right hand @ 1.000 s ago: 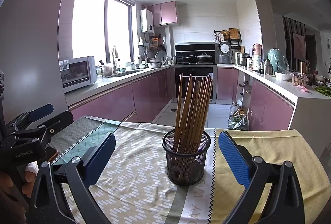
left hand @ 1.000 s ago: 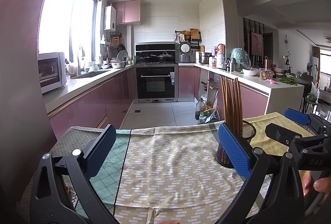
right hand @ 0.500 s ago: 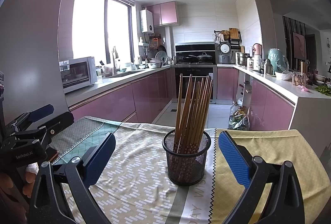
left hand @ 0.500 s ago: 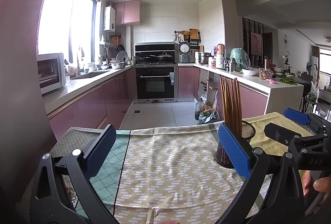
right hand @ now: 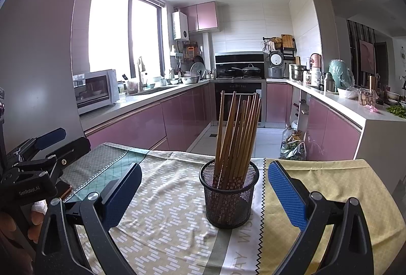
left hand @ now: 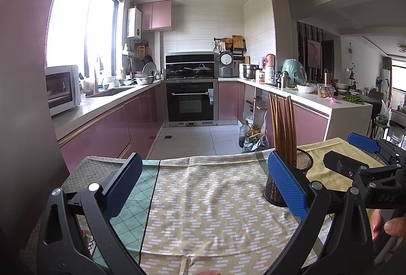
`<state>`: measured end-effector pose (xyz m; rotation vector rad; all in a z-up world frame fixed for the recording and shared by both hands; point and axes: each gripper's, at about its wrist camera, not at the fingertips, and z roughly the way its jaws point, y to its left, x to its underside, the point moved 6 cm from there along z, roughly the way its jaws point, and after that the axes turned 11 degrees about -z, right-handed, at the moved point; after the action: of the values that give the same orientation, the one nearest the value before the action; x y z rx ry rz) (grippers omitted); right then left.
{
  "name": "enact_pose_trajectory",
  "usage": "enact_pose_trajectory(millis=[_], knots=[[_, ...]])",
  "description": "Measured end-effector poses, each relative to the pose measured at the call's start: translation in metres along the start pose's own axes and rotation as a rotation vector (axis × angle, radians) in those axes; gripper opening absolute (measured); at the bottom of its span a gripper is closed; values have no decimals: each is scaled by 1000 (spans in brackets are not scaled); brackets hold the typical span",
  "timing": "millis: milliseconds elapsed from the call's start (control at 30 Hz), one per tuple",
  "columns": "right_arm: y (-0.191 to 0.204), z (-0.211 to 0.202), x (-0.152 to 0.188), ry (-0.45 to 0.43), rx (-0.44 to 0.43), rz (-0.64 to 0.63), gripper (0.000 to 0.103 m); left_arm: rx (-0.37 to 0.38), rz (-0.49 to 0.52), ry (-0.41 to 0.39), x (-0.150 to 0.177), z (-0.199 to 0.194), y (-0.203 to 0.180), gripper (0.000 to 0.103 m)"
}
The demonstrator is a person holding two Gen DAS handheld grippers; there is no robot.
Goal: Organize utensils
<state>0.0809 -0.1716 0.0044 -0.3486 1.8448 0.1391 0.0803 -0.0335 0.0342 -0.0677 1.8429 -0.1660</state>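
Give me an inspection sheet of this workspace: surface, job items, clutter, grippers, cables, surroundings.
Surface: table under patterned cloths, beige, green and yellow panels.
Job's things: black mesh holder upright on the cloth, wooden chopsticks standing in it, leaning slightly.
Clutter: nothing seen on the cloth apart from the holder.
Grippers: left hand-held gripper open, holding nothing, over bare cloth; right hand-held gripper open, holding nothing, the holder in line between its fingers but untouched.
Cables: nothing seen.
Surroundings: kitchen with pink cabinets, oven, microwave, crowded counters.

Chopsticks [left hand: 283,130] upright in mesh holder [left hand: 300,163]
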Motion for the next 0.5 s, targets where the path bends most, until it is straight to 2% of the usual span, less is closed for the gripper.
enact_pose_trajectory(millis=[500], knots=[[0,0,-2,-4,3,3,96,2,-1,0,0,1,1,97]])
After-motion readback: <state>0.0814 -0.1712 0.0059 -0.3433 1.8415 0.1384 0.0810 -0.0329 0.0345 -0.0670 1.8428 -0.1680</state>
